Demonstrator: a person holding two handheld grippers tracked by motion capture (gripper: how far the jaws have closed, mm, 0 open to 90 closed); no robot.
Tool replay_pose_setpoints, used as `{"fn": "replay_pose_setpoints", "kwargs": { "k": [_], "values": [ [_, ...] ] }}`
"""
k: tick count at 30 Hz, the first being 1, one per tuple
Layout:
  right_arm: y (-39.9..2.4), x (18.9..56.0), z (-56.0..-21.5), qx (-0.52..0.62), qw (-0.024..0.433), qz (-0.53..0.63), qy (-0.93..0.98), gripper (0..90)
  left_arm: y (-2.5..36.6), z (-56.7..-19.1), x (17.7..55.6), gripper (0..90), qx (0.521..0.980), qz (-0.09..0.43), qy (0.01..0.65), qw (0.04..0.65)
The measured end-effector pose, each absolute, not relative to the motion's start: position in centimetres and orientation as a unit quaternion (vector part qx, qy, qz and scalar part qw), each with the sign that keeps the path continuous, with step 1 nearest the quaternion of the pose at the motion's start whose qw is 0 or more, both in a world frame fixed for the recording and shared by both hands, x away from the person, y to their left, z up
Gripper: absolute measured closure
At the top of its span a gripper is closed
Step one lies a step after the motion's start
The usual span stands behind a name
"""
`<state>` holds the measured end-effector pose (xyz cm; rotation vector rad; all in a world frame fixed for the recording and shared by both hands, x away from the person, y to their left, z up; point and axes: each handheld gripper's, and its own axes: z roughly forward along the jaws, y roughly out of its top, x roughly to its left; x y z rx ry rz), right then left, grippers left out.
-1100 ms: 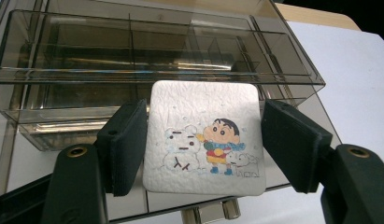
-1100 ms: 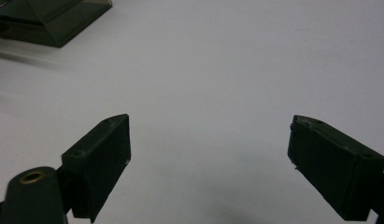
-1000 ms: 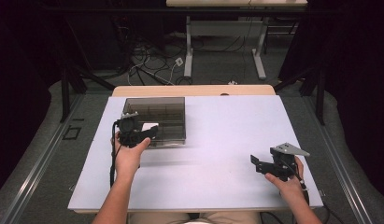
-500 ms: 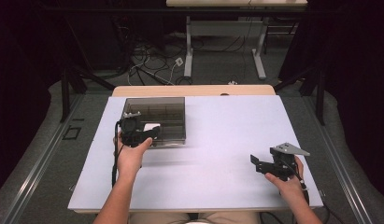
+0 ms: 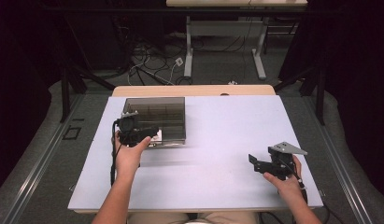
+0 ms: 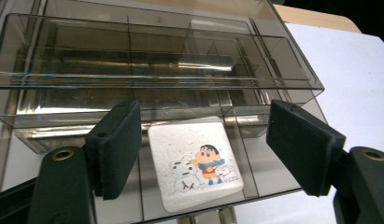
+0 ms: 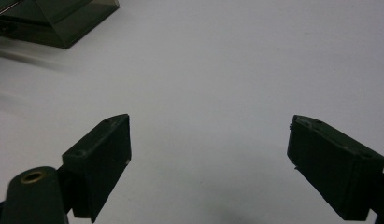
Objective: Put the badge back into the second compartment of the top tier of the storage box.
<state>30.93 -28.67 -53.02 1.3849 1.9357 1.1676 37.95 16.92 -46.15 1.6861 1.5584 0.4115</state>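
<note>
A smoky clear plastic organizer box [image 5: 157, 116] with several compartments stands on the white table [image 5: 217, 140] at the left. In a front compartment lies a white square card with a cartoon boy and snowman [image 6: 194, 163]. My left gripper [image 5: 150, 133] hovers open at the box's front edge, its jaws standing wide to either side of the card [image 5: 158, 136] and above it. My right gripper [image 5: 253, 162] rests open low over the bare table at the right, with nothing between its jaws. A corner of the box [image 7: 54, 21] lies far off in the right gripper view.
The box lid [image 6: 152, 51] is raised behind the compartments. A wooden strip [image 5: 194, 90] borders the table's far edge. Beyond it are desk legs [image 5: 259, 51] and cables [image 5: 147, 60] on the floor.
</note>
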Motion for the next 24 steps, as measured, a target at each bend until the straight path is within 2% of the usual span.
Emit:
{"fn": "replay_pose_setpoints", "kwargs": {
  "k": [16, 24],
  "values": [
    [-28.7, 30.8, -53.0, 0.511, 0.248, 0.428, 0.703, 13.5, 17.8, -45.6, 37.1, 16.2, 0.674, 0.185, 0.589, 0.405],
    [-28.7, 30.8, -53.0, 0.513, 0.245, 0.429, 0.703, 13.6, 18.5, -45.3, 36.5, 10.4, 0.679, 0.181, 0.575, 0.419]
  ]
}}
